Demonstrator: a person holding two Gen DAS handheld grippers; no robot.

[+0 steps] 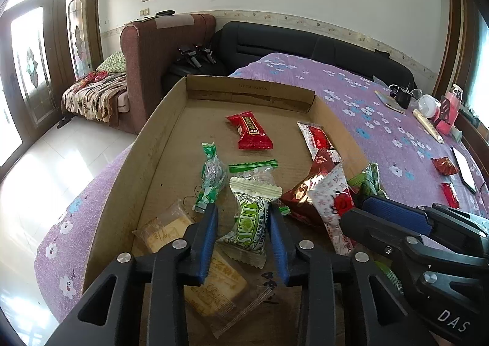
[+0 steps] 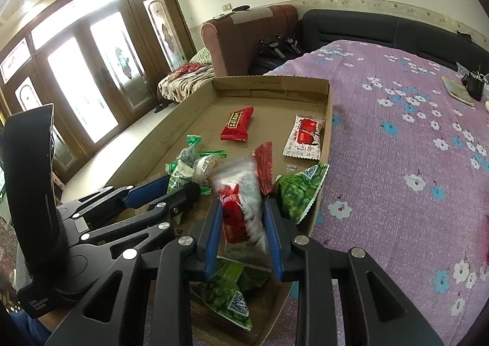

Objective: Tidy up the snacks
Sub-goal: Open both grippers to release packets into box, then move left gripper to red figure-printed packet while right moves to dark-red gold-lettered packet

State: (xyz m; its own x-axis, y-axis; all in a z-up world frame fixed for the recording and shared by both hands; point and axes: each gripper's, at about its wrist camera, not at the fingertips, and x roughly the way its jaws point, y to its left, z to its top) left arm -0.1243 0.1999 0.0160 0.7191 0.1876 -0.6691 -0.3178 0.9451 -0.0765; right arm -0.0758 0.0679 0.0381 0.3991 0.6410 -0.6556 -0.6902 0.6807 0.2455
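A shallow cardboard tray (image 1: 159, 132) lies on a bed with a purple flowered cover (image 1: 382, 107), and most of the snacks sit inside it. The left gripper (image 1: 243, 220) has its blue fingers (image 1: 209, 232) closed on a green-and-white packet (image 1: 249, 217) over the tray's near end, above a clear-wrapped biscuit (image 1: 214, 281). The right gripper (image 2: 243, 217) has its fingers (image 2: 214, 232) clamped on a red-and-white packet (image 2: 241, 193), blurred in its own view, held over green packets (image 2: 298, 190) by the tray's right wall. Farther in lie a red packet (image 1: 252, 130), a white-and-red sachet (image 2: 302, 136) and a green twist-wrapped candy (image 1: 209, 177). Two small red packets (image 1: 444, 165) rest on the cover outside the tray, well apart from the rest.
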